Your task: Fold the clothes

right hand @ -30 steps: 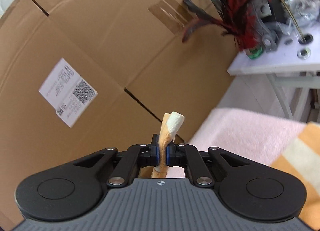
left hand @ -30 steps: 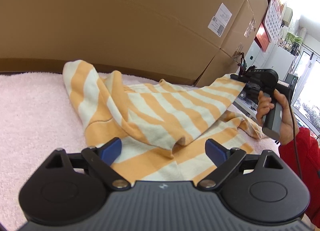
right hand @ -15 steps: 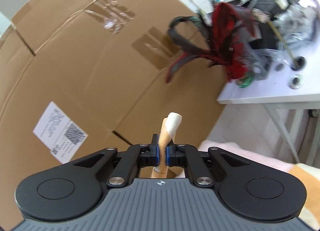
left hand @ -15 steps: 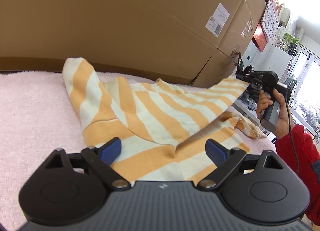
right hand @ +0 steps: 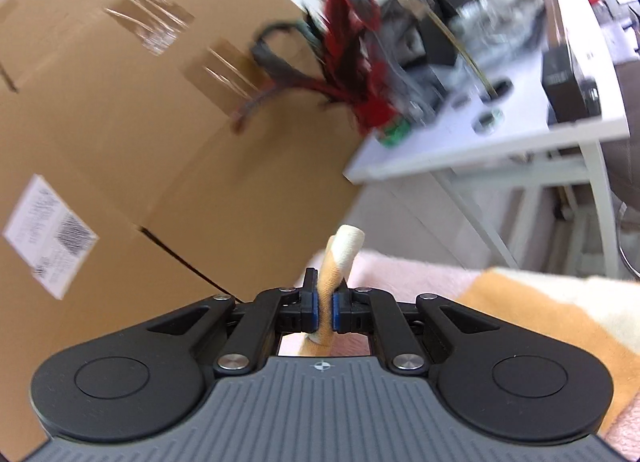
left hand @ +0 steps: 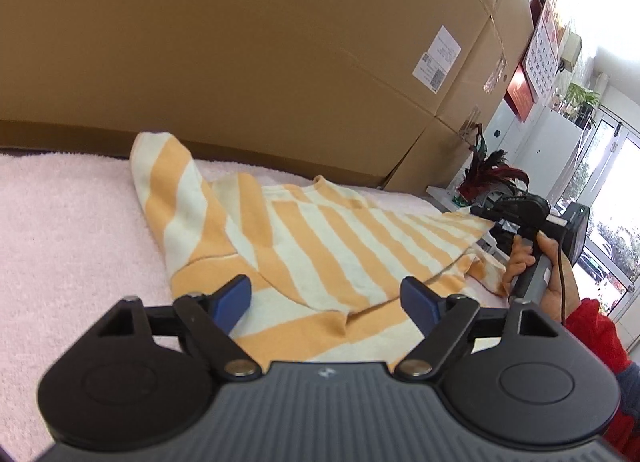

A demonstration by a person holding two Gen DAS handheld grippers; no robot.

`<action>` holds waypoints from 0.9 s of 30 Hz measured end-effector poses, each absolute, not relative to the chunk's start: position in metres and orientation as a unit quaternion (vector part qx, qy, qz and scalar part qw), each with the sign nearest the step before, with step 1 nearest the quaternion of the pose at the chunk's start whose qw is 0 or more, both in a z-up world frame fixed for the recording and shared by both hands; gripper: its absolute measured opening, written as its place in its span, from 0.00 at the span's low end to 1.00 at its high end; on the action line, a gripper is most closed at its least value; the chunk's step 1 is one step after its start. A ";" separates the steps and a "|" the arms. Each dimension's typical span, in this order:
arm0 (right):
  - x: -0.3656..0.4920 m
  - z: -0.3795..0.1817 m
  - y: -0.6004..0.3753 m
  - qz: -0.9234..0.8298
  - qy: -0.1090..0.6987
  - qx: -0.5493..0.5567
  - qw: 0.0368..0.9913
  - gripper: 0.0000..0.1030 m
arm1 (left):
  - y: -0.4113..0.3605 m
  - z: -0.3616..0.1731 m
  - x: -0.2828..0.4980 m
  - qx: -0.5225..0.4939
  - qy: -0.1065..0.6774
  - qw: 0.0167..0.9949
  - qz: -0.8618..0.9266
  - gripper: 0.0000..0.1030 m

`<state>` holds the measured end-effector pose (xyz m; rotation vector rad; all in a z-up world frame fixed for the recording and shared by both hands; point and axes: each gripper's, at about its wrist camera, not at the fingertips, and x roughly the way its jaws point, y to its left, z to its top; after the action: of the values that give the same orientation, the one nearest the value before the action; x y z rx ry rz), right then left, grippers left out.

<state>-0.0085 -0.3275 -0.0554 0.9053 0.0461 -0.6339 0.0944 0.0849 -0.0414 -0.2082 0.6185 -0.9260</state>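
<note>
Orange-and-cream striped knit garment (left hand: 320,246) lies on the pink fluffy towel-covered surface (left hand: 68,230), bunched at the near edge, one sleeve-like end flopped toward the big brown cardboard boxes (left hand: 248,62) behind it. Far right corner is lifted off the surface, and a layer is draped across the body.

Right gripper (right hand: 325,308): jaws together, clamped on a rolled bit of the striped hem that pokes up between the blue pads. In the left wrist view it sits at the garment's far right edge, with a hand (left hand: 536,262) on its handle and a red sleeve (left hand: 592,326) below.

Left gripper (left hand: 326,294): jaws closing but wide apart, low over the near edge. Fabric sits between the blue fingertips (left hand: 236,294), pads not pressing on it.

Step, my read: mid-fold, right side carrying a corner over while left sets up to pinch the near edge.

Next needs: left finishing its close on one clean fabric layer, not the bunched ridge; right keeping tension so the carried layer lands flat. Risk: left grabs two layers and drags the fold.

Background: white table (right hand: 480,142) with red-black feathers (right hand: 352,62), well clear.
</note>
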 end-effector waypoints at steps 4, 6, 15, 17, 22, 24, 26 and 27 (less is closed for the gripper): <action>-0.005 -0.053 -0.324 -0.289 0.026 0.420 0.860 0.07 | 0.056 -0.019 0.116 -0.059 0.293 0.857 -0.420 0.70; -0.005 -0.055 -0.325 -0.283 0.029 0.431 0.856 0.07 | 0.038 -0.017 0.133 -0.039 0.305 0.860 -0.408 0.66; -0.013 -0.054 -0.329 -0.291 -0.003 0.455 0.842 0.07 | 0.019 -0.047 0.174 -0.071 0.330 0.854 -0.396 0.66; -0.012 -0.054 -0.329 -0.297 0.002 0.452 0.841 0.07 | 0.016 -0.049 0.168 -0.057 0.318 0.851 -0.414 0.69; -0.011 -0.053 -0.330 -0.314 0.015 0.443 0.840 0.07 | 0.015 -0.046 0.159 -0.010 0.301 0.861 -0.409 0.71; -0.010 -0.053 -0.330 -0.320 0.020 0.439 0.839 0.07 | 0.019 -0.045 0.163 0.002 0.294 0.876 -0.383 0.73; -0.010 -0.053 -0.330 -0.325 0.022 0.436 0.839 0.07 | 0.026 -0.047 0.169 0.001 0.296 0.881 -0.370 0.74; -0.010 -0.052 -0.330 -0.327 0.022 0.434 0.839 0.07 | 0.028 -0.048 0.171 0.003 0.295 0.882 -0.366 0.74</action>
<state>-0.0101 -0.3302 -0.0523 0.9182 0.0459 -0.6919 0.1714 0.0282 -0.0475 0.0063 0.6151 -0.7621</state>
